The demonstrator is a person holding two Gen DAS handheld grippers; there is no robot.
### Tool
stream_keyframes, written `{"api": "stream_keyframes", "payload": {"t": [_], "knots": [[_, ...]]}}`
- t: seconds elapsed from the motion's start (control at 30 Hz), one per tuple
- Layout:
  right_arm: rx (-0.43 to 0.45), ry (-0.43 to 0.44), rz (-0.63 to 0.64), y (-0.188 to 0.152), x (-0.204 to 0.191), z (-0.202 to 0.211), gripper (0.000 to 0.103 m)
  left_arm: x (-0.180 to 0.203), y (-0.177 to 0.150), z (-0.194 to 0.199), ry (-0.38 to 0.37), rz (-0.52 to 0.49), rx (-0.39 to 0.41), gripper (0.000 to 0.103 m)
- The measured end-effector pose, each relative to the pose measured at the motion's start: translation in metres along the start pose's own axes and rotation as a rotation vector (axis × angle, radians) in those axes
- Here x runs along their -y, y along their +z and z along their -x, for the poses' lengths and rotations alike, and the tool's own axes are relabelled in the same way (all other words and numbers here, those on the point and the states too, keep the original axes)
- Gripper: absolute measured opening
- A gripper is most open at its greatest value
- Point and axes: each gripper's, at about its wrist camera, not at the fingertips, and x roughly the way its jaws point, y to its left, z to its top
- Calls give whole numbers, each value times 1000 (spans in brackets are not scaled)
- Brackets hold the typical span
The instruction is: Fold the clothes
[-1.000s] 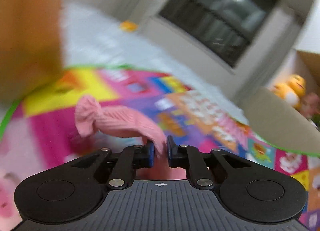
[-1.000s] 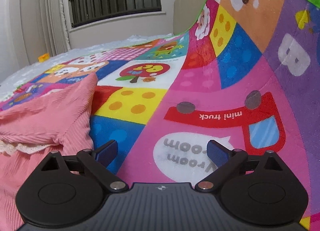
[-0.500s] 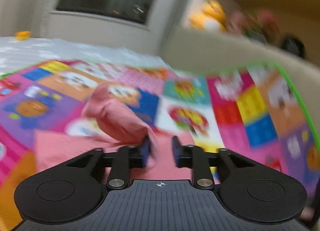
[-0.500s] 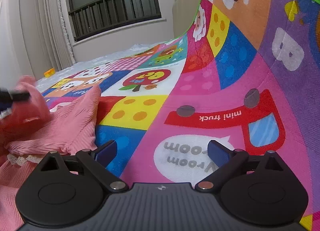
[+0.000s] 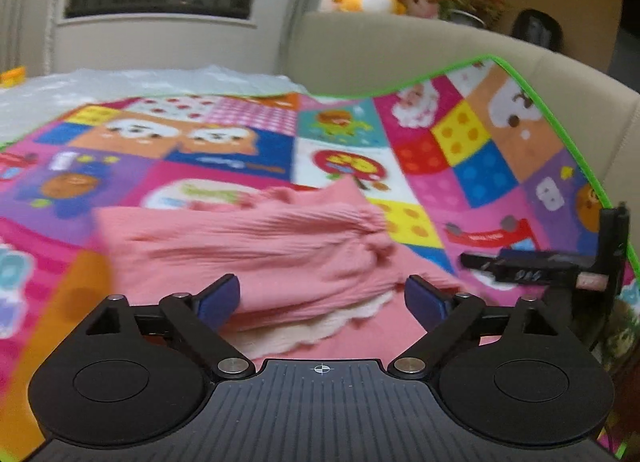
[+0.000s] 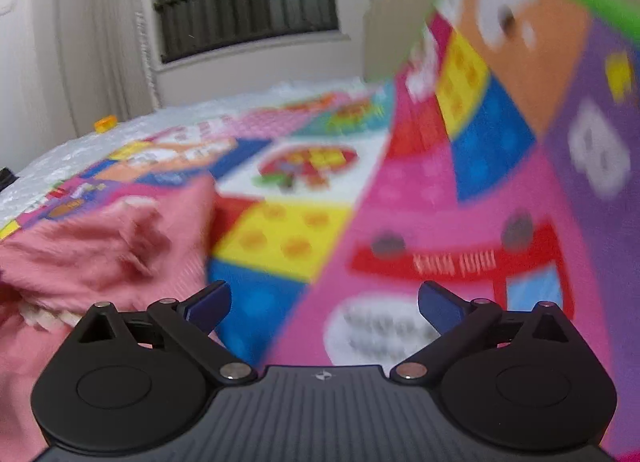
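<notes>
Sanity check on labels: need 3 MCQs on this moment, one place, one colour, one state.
1. Where does the pink garment lie?
A. on the patterned play mat
B. on the beige sofa back
C. on the window sill

2. What colour is the mat's edge trim?
A. black
B. white
C. green

3. What state is the left tool in?
A. shut on the garment
B. open, holding nothing
C. shut on the mat

Key: 1 A, cloth spreads over the mat's squares; 2 C, green border shows on its raised edge; 3 B, its fingers stand wide apart above the cloth.

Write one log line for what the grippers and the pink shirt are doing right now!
left gripper: open, empty | right gripper: open, empty | pink shirt: lying on mat, partly folded
</notes>
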Motion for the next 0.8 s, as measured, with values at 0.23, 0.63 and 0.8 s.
{"api": "stream_keyframes", "payload": {"t": [0.23,0.63,0.8], "knots": [[-25,264,36,50,-62,-18,97,-48,0,22,113,47,-4,93],[-24,215,187,78,-112,-69,20,-59,-1,5,16,33,-38,91],[-149,127,196,66,-88,-103,21,-60,-8,-12,69,32,-111,92]]}}
